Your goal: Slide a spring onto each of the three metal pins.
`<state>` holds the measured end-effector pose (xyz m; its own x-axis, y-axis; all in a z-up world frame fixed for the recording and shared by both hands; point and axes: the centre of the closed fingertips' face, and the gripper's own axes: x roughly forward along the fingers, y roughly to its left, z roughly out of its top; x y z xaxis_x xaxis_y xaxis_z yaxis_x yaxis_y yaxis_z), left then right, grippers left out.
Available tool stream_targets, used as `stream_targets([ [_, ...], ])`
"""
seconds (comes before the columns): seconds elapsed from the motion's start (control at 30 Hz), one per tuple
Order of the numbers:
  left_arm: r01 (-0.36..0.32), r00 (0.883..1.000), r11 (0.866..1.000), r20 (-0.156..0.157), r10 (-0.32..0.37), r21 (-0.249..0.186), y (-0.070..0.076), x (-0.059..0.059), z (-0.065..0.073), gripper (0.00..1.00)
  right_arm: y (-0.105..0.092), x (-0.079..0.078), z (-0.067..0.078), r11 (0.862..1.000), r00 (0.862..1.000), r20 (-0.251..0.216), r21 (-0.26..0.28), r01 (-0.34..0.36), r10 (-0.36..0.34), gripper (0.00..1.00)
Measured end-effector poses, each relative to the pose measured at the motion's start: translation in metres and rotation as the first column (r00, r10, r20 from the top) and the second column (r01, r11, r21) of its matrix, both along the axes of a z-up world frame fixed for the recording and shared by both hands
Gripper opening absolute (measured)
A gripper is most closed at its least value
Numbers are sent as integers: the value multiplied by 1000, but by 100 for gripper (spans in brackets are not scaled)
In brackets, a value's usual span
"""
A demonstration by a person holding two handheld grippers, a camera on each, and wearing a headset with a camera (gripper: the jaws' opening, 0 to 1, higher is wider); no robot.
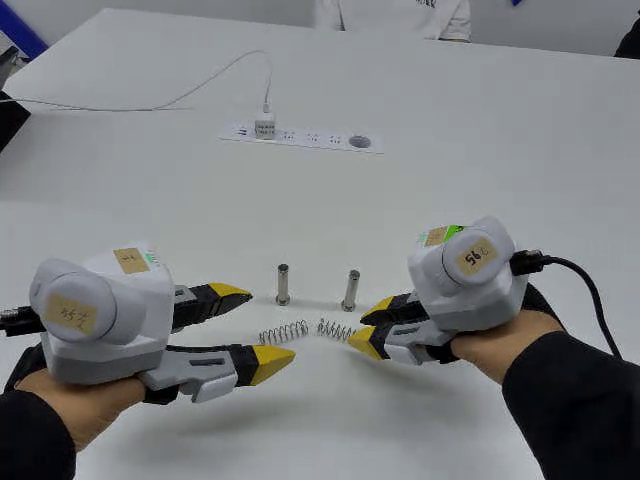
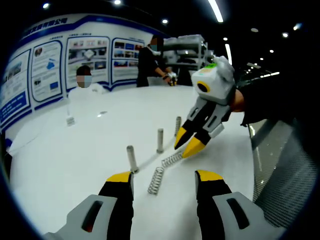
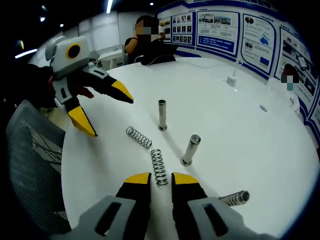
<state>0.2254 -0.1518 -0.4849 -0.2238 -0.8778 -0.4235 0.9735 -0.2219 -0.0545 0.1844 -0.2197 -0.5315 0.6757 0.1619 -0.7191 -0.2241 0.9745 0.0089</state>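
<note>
Two bare metal pins (image 1: 283,284) (image 1: 351,290) stand upright on the white table. Two loose springs (image 1: 284,332) (image 1: 336,329) lie end to end in front of them. My left gripper (image 1: 255,328) is open, and the left spring (image 2: 156,180) lies just ahead of its jaws. My right gripper (image 1: 368,325) is open too; the near end of the other spring (image 3: 158,167) reaches between its yellow tips, untouched. A third pin (image 3: 235,198), at the lower right of the right gripper view, carries a spring. The left gripper view has all three pins in a row, the farthest (image 2: 177,125) behind my right gripper (image 2: 186,145).
A white power strip (image 1: 300,136) with a plug and cable lies at the back of the table (image 1: 500,120). People sit or stand at its far side (image 2: 85,82) (image 3: 145,37). A mesh chair (image 3: 30,165) is beside the table's near edge.
</note>
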Motion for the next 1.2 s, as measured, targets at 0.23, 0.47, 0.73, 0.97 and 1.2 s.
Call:
stream_targets([
  [0.23, -1, 1000, 1000, -1, 1, 5, 2, 0, -1, 50, 1, -1, -6, 1000, 999, -26, -14, -25, 25, 16],
  [0.47, 3, 1000, 1000, -2, -3, 4, 1, -1, -1, 50, 0, -2, -9, 999, 998, -39, -20, -42, 41, 14],
  [0.73, 12, 1000, 1000, -2, -12, 9, 0, -3, -3, 49, 1, -5, -12, 998, 997, -52, -26, -56, 54, 12],
  [0.97, 25, 1000, 1000, -2, -25, 11, -2, -6, -4, 48, 5, -8, -8, 997, 996, -53, -27, -69, 68, 12],
  [1.2, 71, 997, 997, -1, -71, 32, -5, -17, -11, 48, 13, -13, 0, 995, 994, -47, -24, -98, 96, 12],
])
